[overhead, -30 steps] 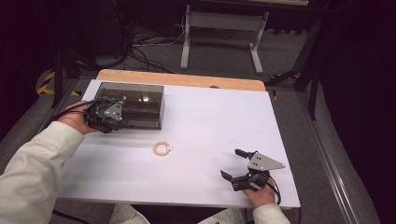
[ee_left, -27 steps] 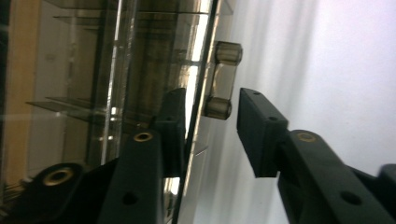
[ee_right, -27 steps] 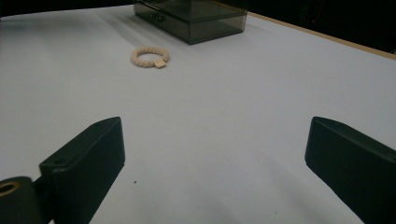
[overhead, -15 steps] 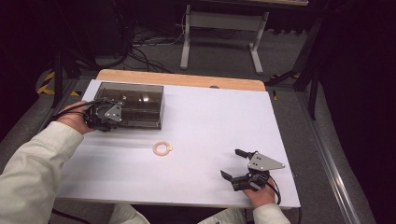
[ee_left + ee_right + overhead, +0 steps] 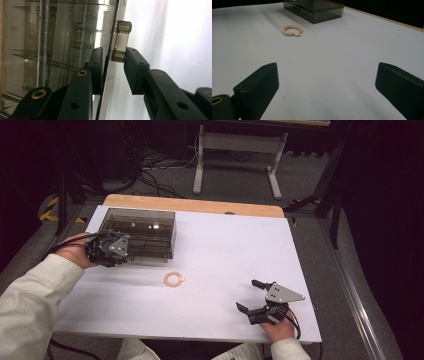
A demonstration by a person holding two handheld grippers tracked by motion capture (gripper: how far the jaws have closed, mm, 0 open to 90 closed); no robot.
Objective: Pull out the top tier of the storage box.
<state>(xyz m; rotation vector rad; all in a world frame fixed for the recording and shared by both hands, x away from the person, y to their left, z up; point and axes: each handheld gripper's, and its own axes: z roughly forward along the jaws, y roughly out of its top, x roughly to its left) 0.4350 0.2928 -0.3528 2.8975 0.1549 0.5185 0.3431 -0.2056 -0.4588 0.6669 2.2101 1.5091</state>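
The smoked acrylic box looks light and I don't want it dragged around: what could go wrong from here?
1. The left tongs straddle the front panel beside the handle of the box, not the handle itself; a pull might slip off.
2. Nothing braces the box: the right tongs sit open, far off, so it may slide.
3. A sliding box could push the bracelet.

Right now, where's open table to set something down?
Widest bare patch: between the smoked box and the table's right edge. Also free: the near-left strip below the bracelet. Crowded: far-left, left gripper at the box; near-right, right gripper.
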